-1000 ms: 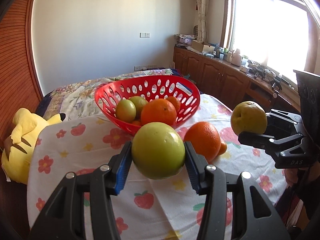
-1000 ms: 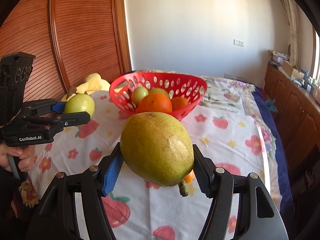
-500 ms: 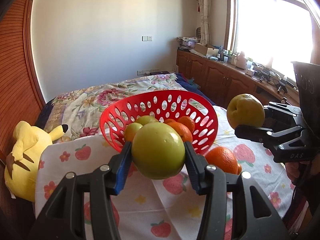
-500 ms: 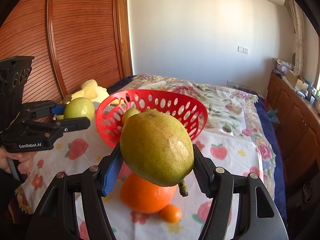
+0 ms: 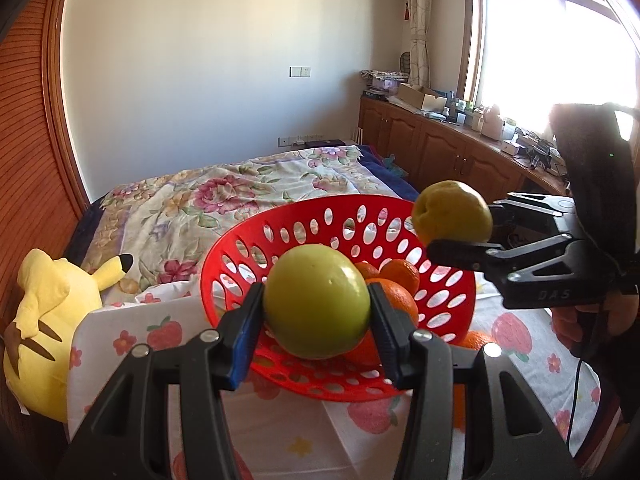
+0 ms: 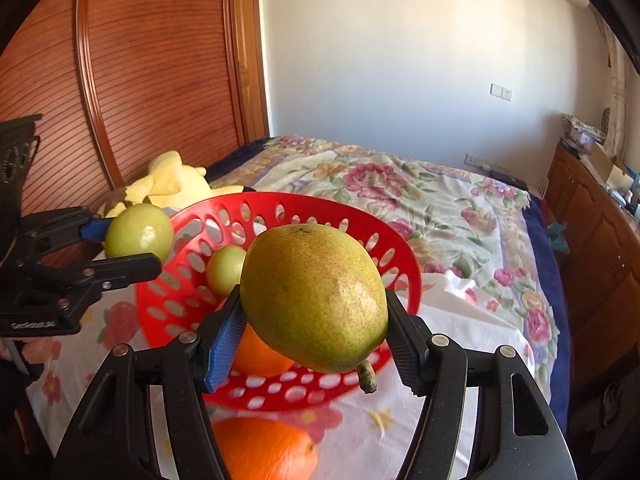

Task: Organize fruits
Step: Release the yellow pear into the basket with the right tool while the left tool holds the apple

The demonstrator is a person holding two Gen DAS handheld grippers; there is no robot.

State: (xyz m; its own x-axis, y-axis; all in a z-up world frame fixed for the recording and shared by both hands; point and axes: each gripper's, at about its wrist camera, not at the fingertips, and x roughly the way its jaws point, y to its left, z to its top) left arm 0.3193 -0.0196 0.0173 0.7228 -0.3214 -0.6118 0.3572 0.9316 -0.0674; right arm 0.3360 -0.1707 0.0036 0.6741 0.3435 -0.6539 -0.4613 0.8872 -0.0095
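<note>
Both hand-held grippers clamped, loaded

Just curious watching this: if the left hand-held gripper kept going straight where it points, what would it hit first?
Probably the red basket, or the oranges inside; the left hand-held gripper holds a green apple just before it. Depth is unclear.

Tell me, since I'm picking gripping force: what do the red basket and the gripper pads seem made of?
Red basket: likely moulded plastic, glossy, uniform red, with punched oval holes. Left gripper pads: blue, ribbed, matte, probably rubber; they press a green apple.
</note>
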